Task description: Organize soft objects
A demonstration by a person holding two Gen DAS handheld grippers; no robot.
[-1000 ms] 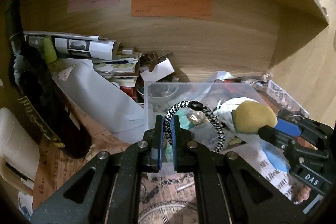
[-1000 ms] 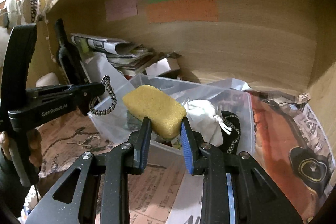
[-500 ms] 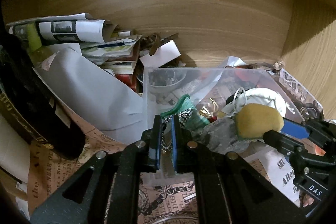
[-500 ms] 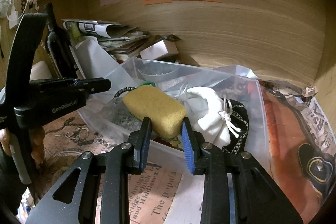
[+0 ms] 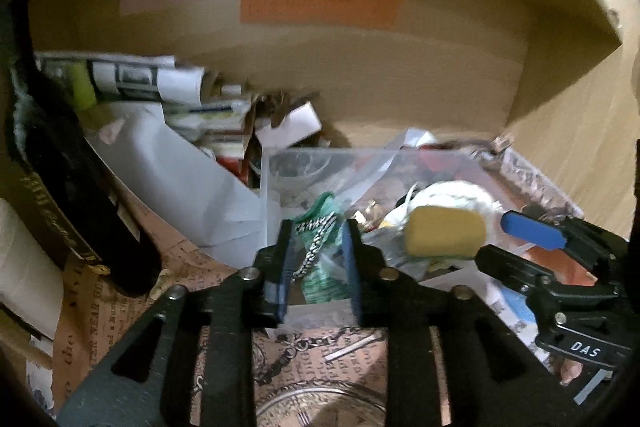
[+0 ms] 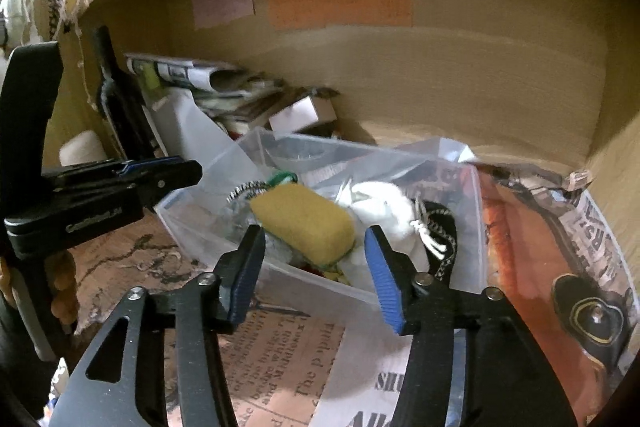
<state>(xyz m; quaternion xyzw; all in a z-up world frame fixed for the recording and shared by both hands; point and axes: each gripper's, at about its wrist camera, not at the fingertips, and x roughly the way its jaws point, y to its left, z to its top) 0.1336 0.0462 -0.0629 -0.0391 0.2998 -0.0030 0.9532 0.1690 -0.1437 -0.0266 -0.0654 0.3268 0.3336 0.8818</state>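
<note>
Where newsprint [image 6: 276, 355] lines the wooden shelf [image 6: 460, 75], both grippers' fingers [image 5: 285, 259] [image 6: 384, 279] gape, seemingly empty.

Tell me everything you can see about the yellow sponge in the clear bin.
The yellow sponge is a rounded, oblong block with a porous, foam-like look. It lies tilted in the clear plastic bin, on top of the other contents, beside a white drawstring pouch. The right tool stands open around its near end, pads apart from it, so nothing grips it. A thin green layer seems to show under its lower edge.
</note>
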